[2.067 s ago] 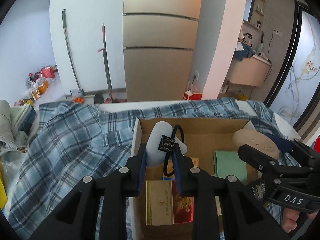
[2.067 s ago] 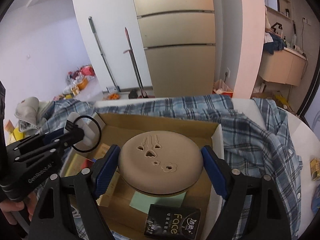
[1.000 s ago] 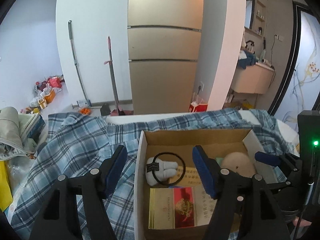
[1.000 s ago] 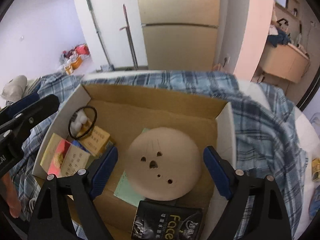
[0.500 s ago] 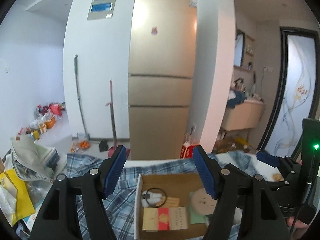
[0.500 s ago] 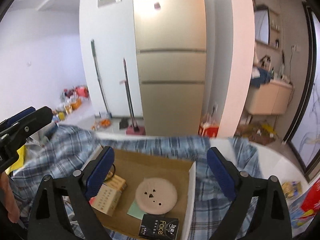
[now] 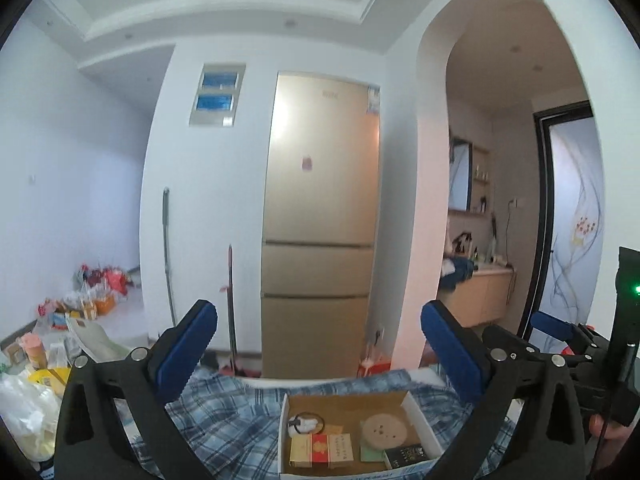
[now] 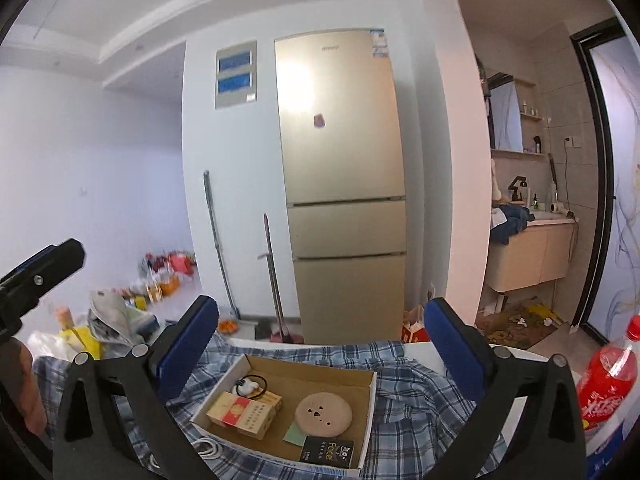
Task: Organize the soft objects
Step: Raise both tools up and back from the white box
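Note:
An open cardboard box (image 7: 416, 414) (image 8: 370, 408) lies on a blue plaid cloth (image 7: 224, 428) (image 8: 416, 412). Inside it are a tan round soft pad (image 7: 383, 431) (image 8: 324, 409) and a small white plush with a black loop (image 7: 304, 424) (image 8: 251, 385). My left gripper (image 7: 318, 354) is open and empty, high above the box. My right gripper (image 8: 320, 350) is open and empty, also well above the box. The left gripper's finger shows at the left edge of the right wrist view (image 8: 40, 268).
The box also holds a gold and red packet (image 8: 242, 414), a green card (image 8: 294, 436) and a black packet (image 8: 328, 452). A red bottle (image 8: 608, 380) stands at the right. A fridge (image 8: 344, 184) and a bag pile (image 7: 28, 392) lie beyond.
Both grippers let go of their objects, the plush and the tan pad, into the box. Both then opened wide and rose high, so the box now looks small and far below.

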Motion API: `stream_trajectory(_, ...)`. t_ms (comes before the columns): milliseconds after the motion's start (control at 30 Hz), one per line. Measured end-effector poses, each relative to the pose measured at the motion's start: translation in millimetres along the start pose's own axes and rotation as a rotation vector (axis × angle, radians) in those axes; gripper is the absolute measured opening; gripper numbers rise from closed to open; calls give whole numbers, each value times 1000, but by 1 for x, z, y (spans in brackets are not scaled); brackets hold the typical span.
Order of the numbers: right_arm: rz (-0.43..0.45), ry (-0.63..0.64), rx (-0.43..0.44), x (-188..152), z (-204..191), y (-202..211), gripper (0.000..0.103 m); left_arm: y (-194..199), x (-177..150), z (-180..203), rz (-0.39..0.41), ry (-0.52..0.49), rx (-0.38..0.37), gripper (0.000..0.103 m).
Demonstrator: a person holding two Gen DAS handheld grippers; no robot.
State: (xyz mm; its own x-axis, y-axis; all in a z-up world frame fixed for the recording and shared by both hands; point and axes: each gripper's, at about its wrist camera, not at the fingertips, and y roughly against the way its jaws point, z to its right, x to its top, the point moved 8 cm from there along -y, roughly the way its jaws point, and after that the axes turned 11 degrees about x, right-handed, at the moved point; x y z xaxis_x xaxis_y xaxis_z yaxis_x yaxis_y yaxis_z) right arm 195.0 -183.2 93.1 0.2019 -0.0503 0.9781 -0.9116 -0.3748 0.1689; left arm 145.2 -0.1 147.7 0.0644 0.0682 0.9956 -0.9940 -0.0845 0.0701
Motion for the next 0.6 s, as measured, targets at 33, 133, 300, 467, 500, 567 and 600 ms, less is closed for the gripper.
stream_trajectory(33, 12, -2, -1, 1, 1, 6, 103, 8, 0, 0, 7, -8, -1, 103)
stream_trajectory(133, 39, 1, 2, 2, -1, 20, 103, 27, -2, 1, 14, -29, -4, 103)
stream_trajectory(300, 64, 20, 24, 1, -11, 38, 103, 49, -12, 3, 19, -67, -9, 103)
stream_trajectory(467, 87, 37, 58, -1, -24, 52, 103, 67, -28, -7, 57, -61, 50, 103)
stream_trajectory(500, 90, 34, 64, -3, -26, 55, 103, 69, -33, -8, 54, -60, 42, 103)
stream_trajectory(567, 91, 33, 74, -10, -28, 59, 103, 71, -44, -12, 36, -64, 37, 103)
stream_trajectory(600, 88, 35, 77, -13, -28, 59, 103, 71, -49, -13, 28, -69, 35, 103)
